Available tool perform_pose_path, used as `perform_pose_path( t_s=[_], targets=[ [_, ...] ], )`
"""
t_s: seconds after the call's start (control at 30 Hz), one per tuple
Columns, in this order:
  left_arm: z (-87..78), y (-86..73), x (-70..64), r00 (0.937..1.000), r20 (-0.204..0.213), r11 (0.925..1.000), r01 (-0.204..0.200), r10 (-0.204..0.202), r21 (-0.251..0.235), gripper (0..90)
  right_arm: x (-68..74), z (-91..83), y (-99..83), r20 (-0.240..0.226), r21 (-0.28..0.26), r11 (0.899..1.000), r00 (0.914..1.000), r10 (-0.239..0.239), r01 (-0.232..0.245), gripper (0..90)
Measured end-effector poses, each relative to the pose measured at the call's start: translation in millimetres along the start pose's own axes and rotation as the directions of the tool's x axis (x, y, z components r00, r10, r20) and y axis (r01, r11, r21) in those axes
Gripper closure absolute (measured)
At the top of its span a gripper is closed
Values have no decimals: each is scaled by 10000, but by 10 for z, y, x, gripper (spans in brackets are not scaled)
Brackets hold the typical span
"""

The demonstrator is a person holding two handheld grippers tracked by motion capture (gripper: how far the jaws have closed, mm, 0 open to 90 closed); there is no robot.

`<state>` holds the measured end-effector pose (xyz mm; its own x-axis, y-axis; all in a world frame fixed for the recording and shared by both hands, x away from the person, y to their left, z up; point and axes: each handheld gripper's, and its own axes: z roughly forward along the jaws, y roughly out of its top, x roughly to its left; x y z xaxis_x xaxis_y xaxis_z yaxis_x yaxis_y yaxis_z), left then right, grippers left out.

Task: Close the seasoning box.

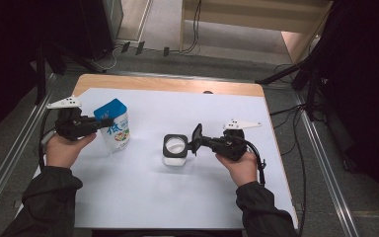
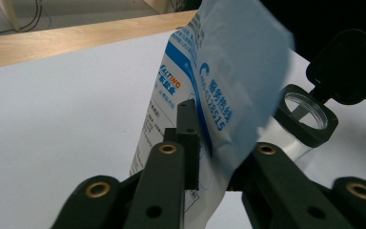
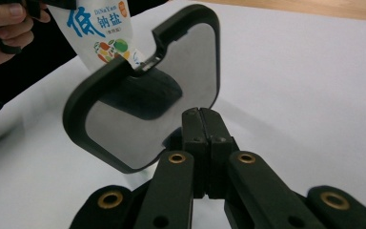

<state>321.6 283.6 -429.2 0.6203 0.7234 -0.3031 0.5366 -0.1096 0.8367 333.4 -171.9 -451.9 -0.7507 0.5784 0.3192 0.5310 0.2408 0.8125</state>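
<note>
Left gripper [image 1: 98, 123] is clamped on the side of a blue and white salt bag [image 1: 114, 124], which is held upright on the white table [image 1: 143, 197]. Right gripper [image 1: 196, 142] is pinched together on the black lid [image 1: 196, 137], held up and tilted beside the open clear jar [image 1: 174, 150].

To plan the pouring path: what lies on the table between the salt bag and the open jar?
Nothing: in the high view, bare white table separates salt bag and jar.
</note>
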Motion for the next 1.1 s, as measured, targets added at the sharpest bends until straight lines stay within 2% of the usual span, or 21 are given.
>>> perform_pose_path(
  t_s=[0.23,0.4,0.57,0.73,0.87,1.03,1.1],
  targets=[
    [13,-18,-33,9999,-68,10000,-91,91,20,760,5,18,39,-70,-90,10000,10000,-1,1,900],
    [20,-32,-50,9996,-247,9999,-115,114,-35,576,13,18,59,-76,-144,9999,10000,-47,46,900],
    [18,-65,-59,9990,-379,9996,-248,252,112,476,23,30,78,-97,-232,9996,9998,-153,151,900],
    [-20,-117,-58,9983,-413,9991,-422,420,-50,410,41,48,104,-92,-288,9994,9998,-181,178,900],
    [-50,-189,-57,9969,-545,9983,-570,575,98,385,42,63,122,-128,-351,9991,9997,-230,226,900],
    [-83,-303,-67,9973,-564,9988,-471,477,113,369,63,92,139,-158,-384,9988,9994,-310,304,900],
    [-92,-359,-73,9961,-646,9979,-591,606,248,368,69,104,148,-183,-381,9988,9994,-303,295,900]
  ],
)
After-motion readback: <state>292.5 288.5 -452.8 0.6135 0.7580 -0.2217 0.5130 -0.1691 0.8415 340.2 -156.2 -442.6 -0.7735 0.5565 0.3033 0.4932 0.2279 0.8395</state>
